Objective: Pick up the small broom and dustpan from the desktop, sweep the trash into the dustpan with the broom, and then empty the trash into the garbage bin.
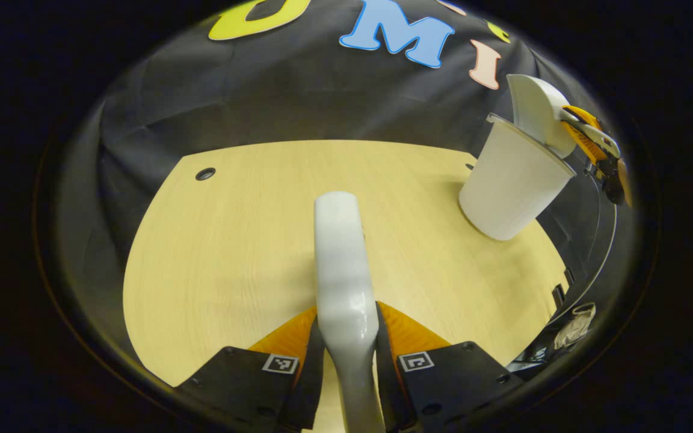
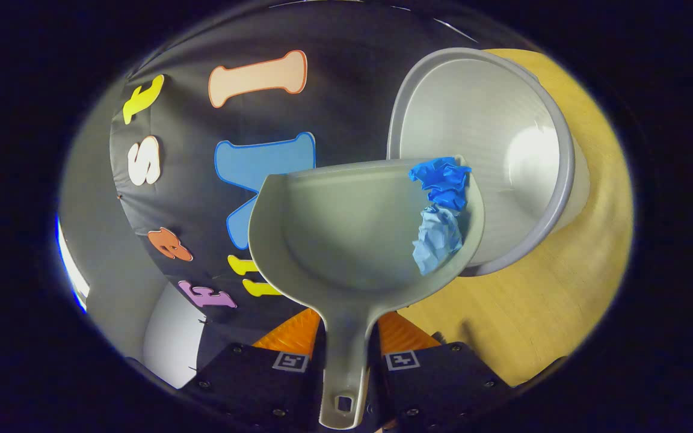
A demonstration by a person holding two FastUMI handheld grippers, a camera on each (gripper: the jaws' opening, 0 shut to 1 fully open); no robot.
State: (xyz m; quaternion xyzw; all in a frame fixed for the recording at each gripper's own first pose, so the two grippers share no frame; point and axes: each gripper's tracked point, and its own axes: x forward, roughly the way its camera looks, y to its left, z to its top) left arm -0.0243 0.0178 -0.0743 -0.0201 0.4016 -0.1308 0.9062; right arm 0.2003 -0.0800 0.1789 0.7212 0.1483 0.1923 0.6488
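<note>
Pale wood desktop (image 1: 220, 240) against black cloth wall (image 1: 298, 96)

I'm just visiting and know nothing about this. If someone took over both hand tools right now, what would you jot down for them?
Left gripper: shut on the broom handle, held over the desktop.
Right gripper: shut on the dustpan handle, pan tilted against the rim of the garbage bin.
Done: the crumpled blue trash is swept up and sits at the pan's edge by the bin.
Left: tip it into the bin.
</note>
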